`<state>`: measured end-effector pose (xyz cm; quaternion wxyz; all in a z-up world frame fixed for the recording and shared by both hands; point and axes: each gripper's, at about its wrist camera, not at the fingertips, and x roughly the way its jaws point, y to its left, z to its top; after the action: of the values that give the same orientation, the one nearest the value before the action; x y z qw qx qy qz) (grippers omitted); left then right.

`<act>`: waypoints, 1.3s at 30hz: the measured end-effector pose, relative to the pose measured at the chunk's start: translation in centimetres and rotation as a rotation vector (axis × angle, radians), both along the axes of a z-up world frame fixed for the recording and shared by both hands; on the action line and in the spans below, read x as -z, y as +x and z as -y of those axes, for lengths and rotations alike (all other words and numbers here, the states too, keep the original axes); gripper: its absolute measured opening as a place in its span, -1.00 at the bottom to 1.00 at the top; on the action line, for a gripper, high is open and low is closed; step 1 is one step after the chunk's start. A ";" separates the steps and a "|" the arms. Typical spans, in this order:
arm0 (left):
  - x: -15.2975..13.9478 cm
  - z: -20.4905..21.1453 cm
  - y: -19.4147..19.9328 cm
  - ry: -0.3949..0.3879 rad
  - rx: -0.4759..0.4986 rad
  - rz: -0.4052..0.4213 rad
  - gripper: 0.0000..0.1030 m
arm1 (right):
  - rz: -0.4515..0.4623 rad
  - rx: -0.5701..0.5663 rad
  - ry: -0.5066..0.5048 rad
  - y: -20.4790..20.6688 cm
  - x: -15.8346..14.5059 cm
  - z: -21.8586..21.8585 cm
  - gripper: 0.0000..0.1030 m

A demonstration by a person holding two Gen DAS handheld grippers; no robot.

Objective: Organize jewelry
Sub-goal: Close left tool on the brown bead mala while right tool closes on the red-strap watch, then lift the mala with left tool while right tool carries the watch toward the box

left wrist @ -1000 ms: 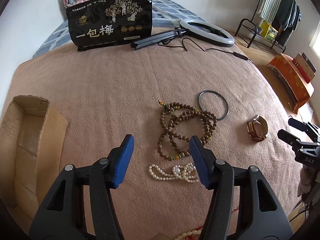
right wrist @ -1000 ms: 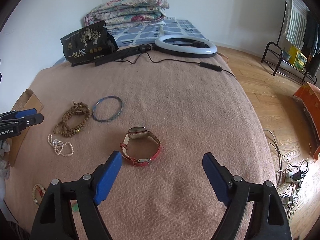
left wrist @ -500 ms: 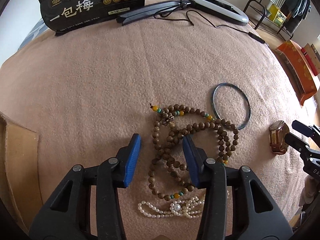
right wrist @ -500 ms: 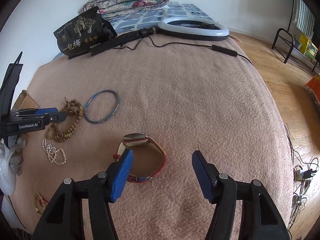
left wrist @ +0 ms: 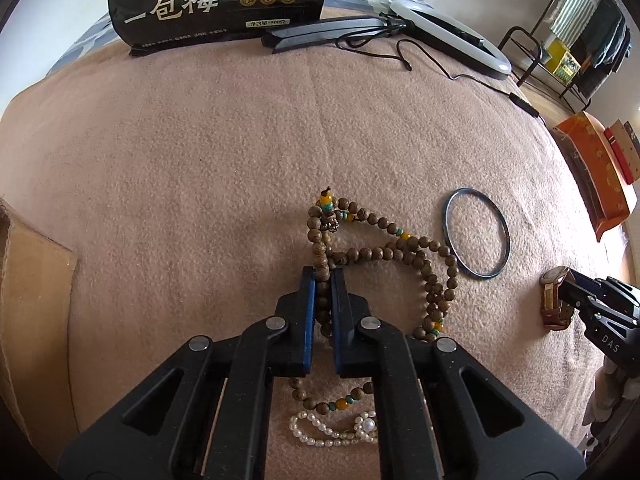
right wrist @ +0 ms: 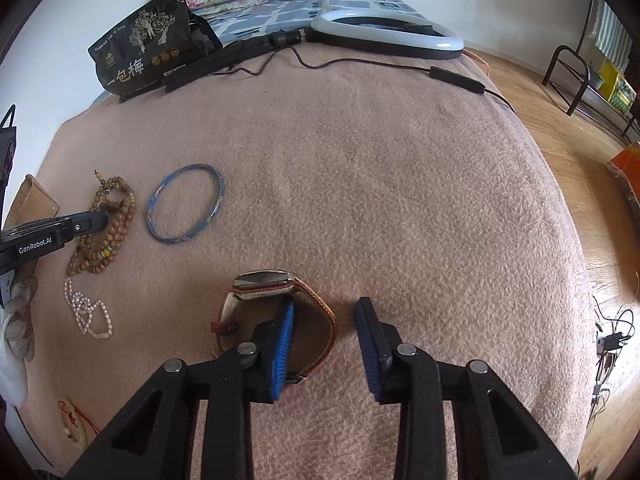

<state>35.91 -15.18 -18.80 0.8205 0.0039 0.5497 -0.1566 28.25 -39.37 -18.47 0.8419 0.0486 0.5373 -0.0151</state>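
Left claw [left wrist: 323, 280]: pinched together on a bunch of strands of the wooden bead necklace [left wrist: 384, 248], right at the tips, low on the blanket [left wrist: 200, 152].
Right claw [right wrist: 325, 312]: apart, straddling one side of the wristwatch [right wrist: 276, 312]; its left finger sits inside the strap loop, its right finger outside on bare blanket.
Necklace lie: most of the coil trails forward and to the right of the left claw, toward the blue bangle [left wrist: 477, 234]; a tail runs back under the claw to the pearl strand [left wrist: 336, 430].
Watch lie: on its edge, face away from the right claw, strap loop open toward it, long axis running across the claw.
Cardboard box [left wrist: 28, 300]: open, at the left edge of the bed, on the left claw's side.
Key relation: I'd say the box, the likely drop spot, lies left of the clamped beads, so a lift then a leftward carry suits the left claw, which is nearer.
Risk: the hanging loops may snag the pearls.
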 end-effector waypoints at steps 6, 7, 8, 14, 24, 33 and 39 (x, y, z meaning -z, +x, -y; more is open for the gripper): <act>-2.0 -0.8 -0.4 -0.016 -0.011 0.037 -0.92 | 0.003 0.012 0.026 -0.2 -0.3 0.2 -0.83; -2.5 -1.0 -0.5 -0.019 -0.013 0.046 -0.92 | 0.005 0.014 0.028 -0.3 -0.4 0.2 -0.85; -2.9 -1.2 -0.6 -0.025 -0.014 0.052 -0.92 | 0.009 0.018 0.031 -0.4 -0.5 0.2 -0.86; -5.7 -2.2 -1.3 -0.046 -0.032 0.101 -0.92 | 0.049 0.016 0.009 -1.4 -2.3 -0.4 -0.86; -10.6 -5.7 -4.4 -0.084 -0.064 0.177 -0.92 | 0.122 -0.018 -0.015 -2.9 -7.1 -2.7 -0.86; -14.8 -10.4 -7.6 -0.108 -0.113 0.249 -0.92 | 0.190 -0.097 -0.026 -4.2 -11.6 -7.6 -0.86; -16.5 -14.5 -9.8 -0.119 -0.157 0.283 -0.92 | 0.222 -0.158 -0.024 -4.4 -13.6 -11.7 -0.86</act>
<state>26.16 -0.70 -2.29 0.8983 -0.0657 0.4170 -0.1221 23.90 -27.62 -4.89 0.8953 -0.0026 0.4426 0.0504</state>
